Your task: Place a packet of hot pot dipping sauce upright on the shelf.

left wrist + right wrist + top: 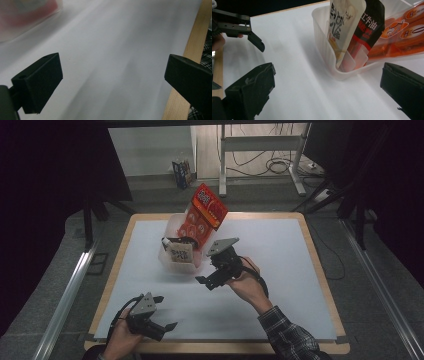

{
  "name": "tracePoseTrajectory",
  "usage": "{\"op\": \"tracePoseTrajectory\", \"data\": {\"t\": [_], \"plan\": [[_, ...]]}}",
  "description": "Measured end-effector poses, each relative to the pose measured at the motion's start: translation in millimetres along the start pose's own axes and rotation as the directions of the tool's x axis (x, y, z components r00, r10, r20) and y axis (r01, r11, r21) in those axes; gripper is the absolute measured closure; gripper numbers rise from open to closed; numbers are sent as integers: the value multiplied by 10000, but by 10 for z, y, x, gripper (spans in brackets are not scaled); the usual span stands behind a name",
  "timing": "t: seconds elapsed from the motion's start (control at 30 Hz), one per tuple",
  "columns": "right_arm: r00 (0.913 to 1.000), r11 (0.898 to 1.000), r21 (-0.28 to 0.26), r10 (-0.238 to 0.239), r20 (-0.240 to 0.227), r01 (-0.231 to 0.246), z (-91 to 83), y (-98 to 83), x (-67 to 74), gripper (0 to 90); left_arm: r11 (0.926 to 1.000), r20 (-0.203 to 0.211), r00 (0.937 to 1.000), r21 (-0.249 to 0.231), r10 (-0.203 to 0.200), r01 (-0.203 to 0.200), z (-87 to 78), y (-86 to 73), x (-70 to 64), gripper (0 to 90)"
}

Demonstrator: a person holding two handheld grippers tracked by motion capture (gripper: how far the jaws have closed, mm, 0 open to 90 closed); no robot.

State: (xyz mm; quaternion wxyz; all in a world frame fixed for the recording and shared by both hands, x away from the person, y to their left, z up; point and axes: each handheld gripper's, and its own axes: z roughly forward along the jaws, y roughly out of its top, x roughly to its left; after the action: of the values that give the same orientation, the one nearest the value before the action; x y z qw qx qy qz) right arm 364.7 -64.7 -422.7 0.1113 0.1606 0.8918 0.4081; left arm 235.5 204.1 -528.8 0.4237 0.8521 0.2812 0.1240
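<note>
From the high view, the translucent bin (172, 262) sits left of centre on the desk (280, 270), the orange snack pack (202, 215) leaning out because it overtops the rim. The right gripper (212, 270) hovers just beside it, fingers apart.

In the left gripper view, the left gripper (112, 82) waits, fingers apart, empty over the desk's near edge.

The right gripper view faces the bin, where the white pouch (342, 27) and black pouch (369, 30) stand upright, propped by its wall.

Left gripper (161, 312) held low, fingers spread wide; right gripper (206, 267) raised, fingers likewise apart.

Lab: black curtains (45, 175), floor cables (277, 166).
</note>
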Motion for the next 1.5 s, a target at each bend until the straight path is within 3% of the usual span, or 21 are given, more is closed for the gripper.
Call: {"op": "tracePoseTrajectory", "data": {"t": [0.5,0.87,1.5], "plan": [[9987,9977,-430,517,-5,-517,-75,-221,26,0,9999,0,9999,55,124,-124,11,2,-15,13],[9980,9978,-295,596,217,-590,-159,-446,29,0,9998,-16,9998,31,192,-192,6,5,-16,13],[9932,9944,-461,982,628,-954,-467,-677,64,0,9998,-99,9998,-51,179,-179,-4,7,-22,13]]}}
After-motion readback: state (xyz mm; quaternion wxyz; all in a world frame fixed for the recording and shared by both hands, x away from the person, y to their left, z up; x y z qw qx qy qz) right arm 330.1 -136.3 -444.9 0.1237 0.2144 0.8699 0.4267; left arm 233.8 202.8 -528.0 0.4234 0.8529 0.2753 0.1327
